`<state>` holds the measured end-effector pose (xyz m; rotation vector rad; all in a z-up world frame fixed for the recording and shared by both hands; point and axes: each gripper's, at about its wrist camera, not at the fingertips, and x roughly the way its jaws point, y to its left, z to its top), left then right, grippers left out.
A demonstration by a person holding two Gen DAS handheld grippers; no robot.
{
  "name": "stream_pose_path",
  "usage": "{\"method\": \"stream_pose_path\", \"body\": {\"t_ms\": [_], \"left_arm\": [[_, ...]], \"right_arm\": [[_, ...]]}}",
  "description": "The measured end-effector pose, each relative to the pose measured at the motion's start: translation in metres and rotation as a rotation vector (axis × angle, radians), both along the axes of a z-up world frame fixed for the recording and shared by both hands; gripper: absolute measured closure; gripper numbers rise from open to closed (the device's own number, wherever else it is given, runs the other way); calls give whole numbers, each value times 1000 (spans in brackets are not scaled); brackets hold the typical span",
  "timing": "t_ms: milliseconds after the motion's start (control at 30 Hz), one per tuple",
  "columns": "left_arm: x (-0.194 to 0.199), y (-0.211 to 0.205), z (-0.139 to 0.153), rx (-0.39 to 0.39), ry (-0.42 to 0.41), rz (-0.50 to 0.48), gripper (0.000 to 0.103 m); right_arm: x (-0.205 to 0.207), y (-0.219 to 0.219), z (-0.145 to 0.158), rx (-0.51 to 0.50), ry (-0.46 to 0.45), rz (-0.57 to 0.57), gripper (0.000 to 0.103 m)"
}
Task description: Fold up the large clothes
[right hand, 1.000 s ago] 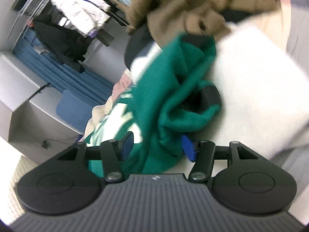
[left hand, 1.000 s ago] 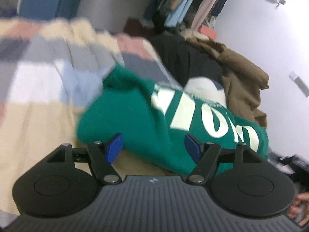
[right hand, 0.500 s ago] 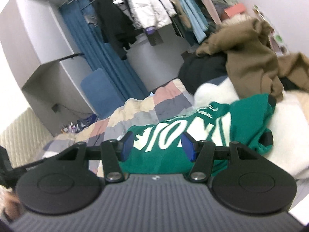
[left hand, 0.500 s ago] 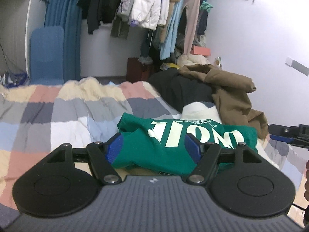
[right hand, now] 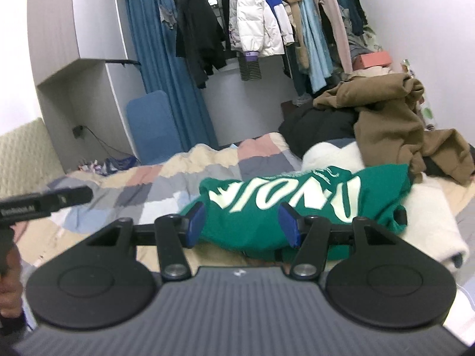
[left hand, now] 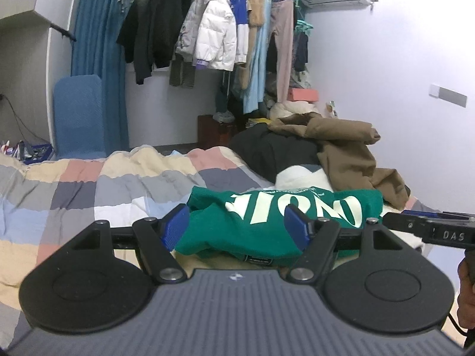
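A green sweatshirt [left hand: 297, 204] with pale lettering lies folded on the bed, partly on a white fleece [right hand: 430, 222]. In the left wrist view my left gripper [left hand: 236, 227] is open, its blue pads [left hand: 176, 227] apart in front of the sweatshirt and holding nothing. My right gripper [right hand: 242, 223] is also open and short of the sweatshirt [right hand: 297, 198], with no cloth between its pads. Each gripper shows in the other's view: the right gripper [left hand: 427, 227] at the right edge, the left gripper [right hand: 44, 201] at the left edge.
A patchwork quilt [left hand: 89, 184] covers the bed. A brown coat [left hand: 341, 145] and a black garment [left hand: 267, 151] are heaped behind the sweatshirt. Hanging clothes [left hand: 219, 35] fill a rail at the back, with a blue chair [left hand: 78, 112] beside a blue curtain.
Both grippers have drawn back and risen from the sweatshirt, and both views have levelled. The green cloth that stood between the right fingers now lies beyond them, folded flat.
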<state>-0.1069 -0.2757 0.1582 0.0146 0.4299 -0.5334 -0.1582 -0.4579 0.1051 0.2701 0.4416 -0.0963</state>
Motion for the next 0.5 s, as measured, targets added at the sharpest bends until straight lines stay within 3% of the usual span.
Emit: {"method": "stream_pose_path", "body": {"t_ms": [300,500], "left_arm": [[-2,-2,-12,9,4,-14,25],[2,-2,-16,4,21,-9,11]], "right_arm": [[-7,10,-4,-37,9,-32,45],[-5,20,-3,-53,9,-22,45]]}}
